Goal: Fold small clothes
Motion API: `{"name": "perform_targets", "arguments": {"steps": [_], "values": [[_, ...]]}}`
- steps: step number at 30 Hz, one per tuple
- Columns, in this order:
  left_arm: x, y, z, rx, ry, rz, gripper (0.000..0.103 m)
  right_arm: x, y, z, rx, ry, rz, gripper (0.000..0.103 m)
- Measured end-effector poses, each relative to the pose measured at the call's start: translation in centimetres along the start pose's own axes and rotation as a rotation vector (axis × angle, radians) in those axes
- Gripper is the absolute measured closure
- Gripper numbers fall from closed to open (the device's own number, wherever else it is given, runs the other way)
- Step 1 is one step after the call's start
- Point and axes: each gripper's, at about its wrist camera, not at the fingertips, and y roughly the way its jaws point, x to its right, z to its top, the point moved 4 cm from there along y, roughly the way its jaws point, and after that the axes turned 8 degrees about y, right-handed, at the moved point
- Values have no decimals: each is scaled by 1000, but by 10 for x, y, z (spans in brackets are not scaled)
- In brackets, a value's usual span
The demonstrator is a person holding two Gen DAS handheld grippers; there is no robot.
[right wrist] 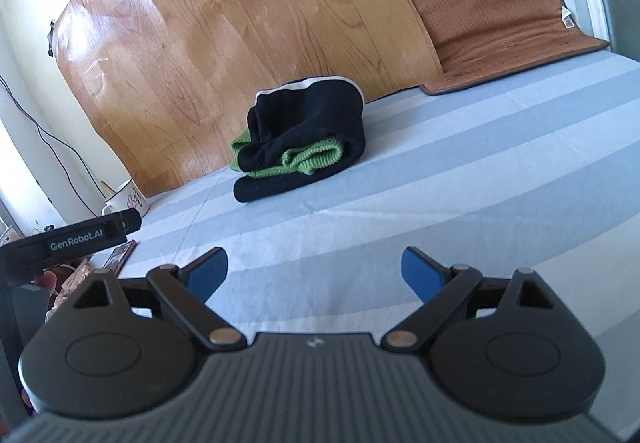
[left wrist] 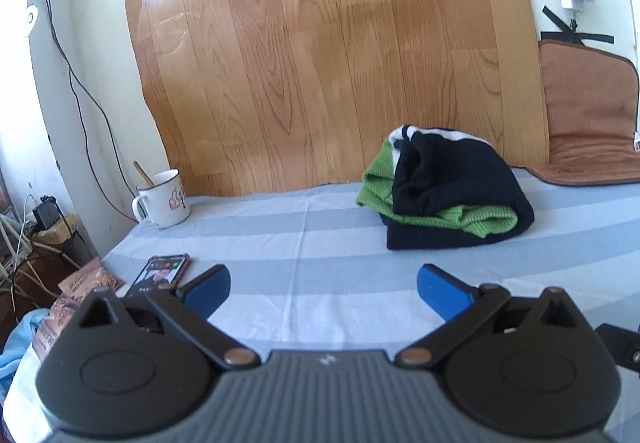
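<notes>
folded black-green garment point(left wrist: 448, 191) lying well ahead, left gripper point(left wrist: 323, 285) and right gripper point(right wrist: 315, 270) fingers spread, empty

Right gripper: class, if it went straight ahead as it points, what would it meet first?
Probably the black and green garment; the open right gripper has only bare striped sheet before it. Depth is uncertain.

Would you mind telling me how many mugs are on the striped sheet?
1. The white mug stands at the sheet's far left corner beside the wood-grain panel, a stick in it. The folded black-and-green garment could hide something behind it.
</notes>
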Motion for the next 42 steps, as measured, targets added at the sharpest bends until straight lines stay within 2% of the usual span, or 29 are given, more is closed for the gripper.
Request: {"name": "perform_targets", "arguments": {"steps": [11, 19, 42], "values": [[10, 17, -11, -93, -8, -16, 0, 6, 7, -4, -25, 18, -16, 8], [18, 29, -18, -126, 12, -9, 0, 12, 11, -4, -42, 33, -25, 8], [27, 42, -23, -149, 40, -19, 0, 16, 17, -4, -58, 43, -38, 8]]}}
